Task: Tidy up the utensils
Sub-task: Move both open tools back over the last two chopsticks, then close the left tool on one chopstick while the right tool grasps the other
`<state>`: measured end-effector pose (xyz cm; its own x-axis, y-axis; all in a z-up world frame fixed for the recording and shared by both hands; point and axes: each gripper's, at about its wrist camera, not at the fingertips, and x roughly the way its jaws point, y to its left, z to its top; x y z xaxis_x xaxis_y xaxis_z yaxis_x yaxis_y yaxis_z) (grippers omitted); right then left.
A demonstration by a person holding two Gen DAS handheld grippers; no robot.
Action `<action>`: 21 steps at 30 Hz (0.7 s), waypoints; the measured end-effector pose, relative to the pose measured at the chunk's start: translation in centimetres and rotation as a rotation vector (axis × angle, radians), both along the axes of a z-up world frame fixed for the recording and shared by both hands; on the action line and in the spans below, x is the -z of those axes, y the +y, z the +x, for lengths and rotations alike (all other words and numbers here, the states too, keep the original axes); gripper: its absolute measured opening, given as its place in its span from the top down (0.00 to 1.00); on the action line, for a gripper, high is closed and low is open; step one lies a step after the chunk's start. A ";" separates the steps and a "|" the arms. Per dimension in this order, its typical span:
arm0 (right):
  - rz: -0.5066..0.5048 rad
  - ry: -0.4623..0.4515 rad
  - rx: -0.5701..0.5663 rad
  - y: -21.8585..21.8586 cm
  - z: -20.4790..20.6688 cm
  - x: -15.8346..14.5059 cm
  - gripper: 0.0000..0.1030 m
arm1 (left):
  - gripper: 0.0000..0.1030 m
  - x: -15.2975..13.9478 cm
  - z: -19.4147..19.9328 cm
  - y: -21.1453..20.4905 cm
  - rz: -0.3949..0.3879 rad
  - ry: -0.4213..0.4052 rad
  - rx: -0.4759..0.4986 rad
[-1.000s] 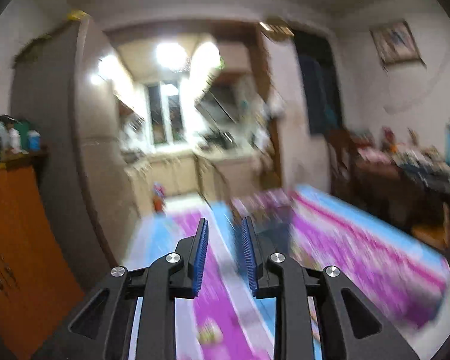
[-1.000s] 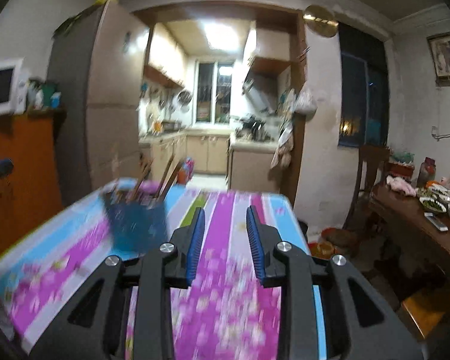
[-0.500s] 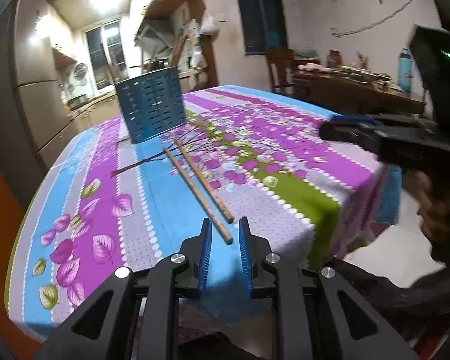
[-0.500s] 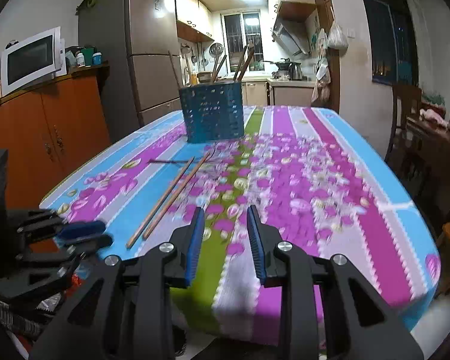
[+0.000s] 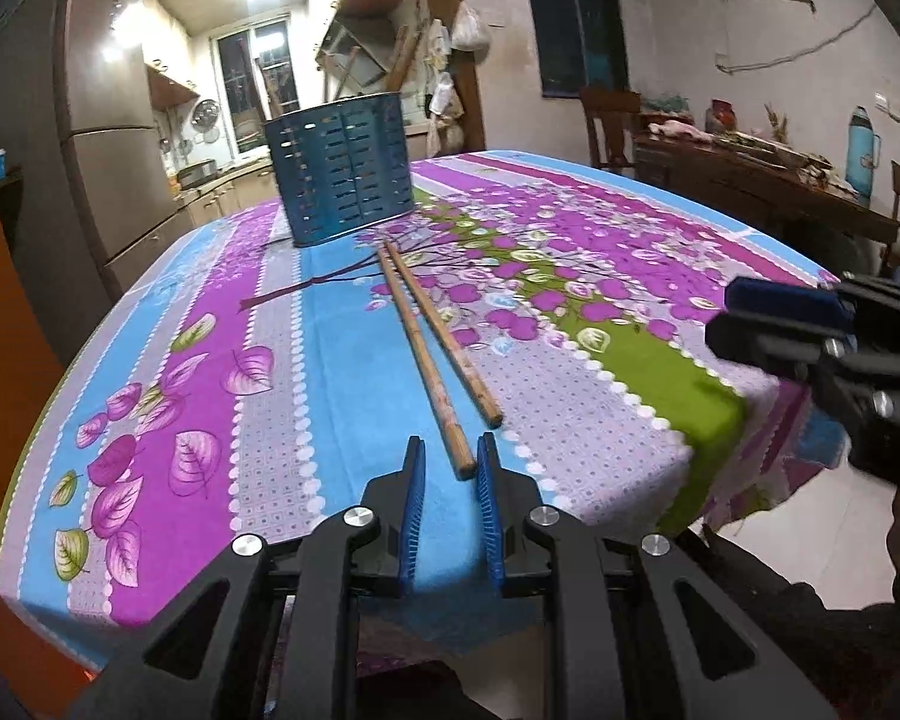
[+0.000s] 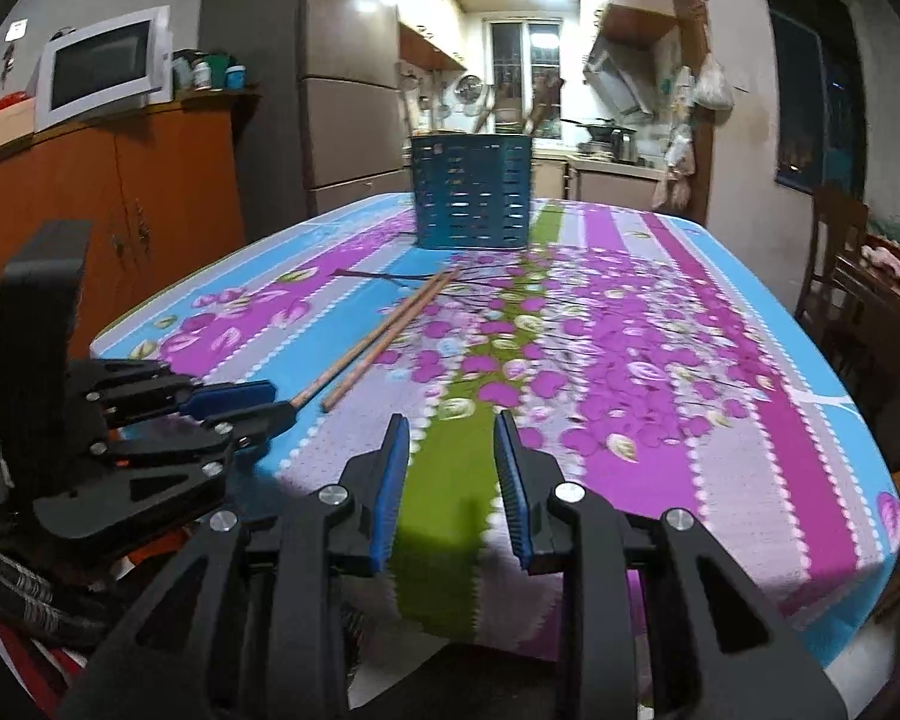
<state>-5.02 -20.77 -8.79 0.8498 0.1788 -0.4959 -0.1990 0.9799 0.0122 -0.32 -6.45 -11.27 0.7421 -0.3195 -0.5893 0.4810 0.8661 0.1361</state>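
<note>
Two wooden chopsticks (image 5: 435,354) lie side by side on the worktop (image 5: 330,360), running away from the left gripper (image 5: 450,468); the near tip of one sits just between its spread jaws, not pinched. Beyond their far ends stands the blue slotted holder (image 5: 342,171). The right gripper (image 6: 450,450) hovers with jaws spread, chopsticks ahead-left. No readable writing.

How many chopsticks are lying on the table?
2. Both chopsticks lie side by side on the tablecloth before the blue utensil holder; the left gripper straddles one's near end. More stand inside the holder.
</note>
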 end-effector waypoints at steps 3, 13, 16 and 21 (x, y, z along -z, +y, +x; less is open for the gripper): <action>-0.012 -0.002 -0.036 1.1 0.6 0.5 0.73 | 0.93 0.1 0.3 0.5 -0.007 -0.008 -0.039; 0.010 0.019 -0.110 5.2 3.9 2.0 0.79 | 0.93 0.3 1.2 3.0 -0.059 -0.025 -0.133; 0.012 0.036 -0.104 5.9 4.6 2.7 0.79 | 0.93 0.4 1.0 3.0 -0.055 -0.040 -0.130; -0.015 0.016 -0.073 6.7 5.2 3.3 0.84 | 0.93 0.5 0.7 3.1 -0.049 -0.068 -0.116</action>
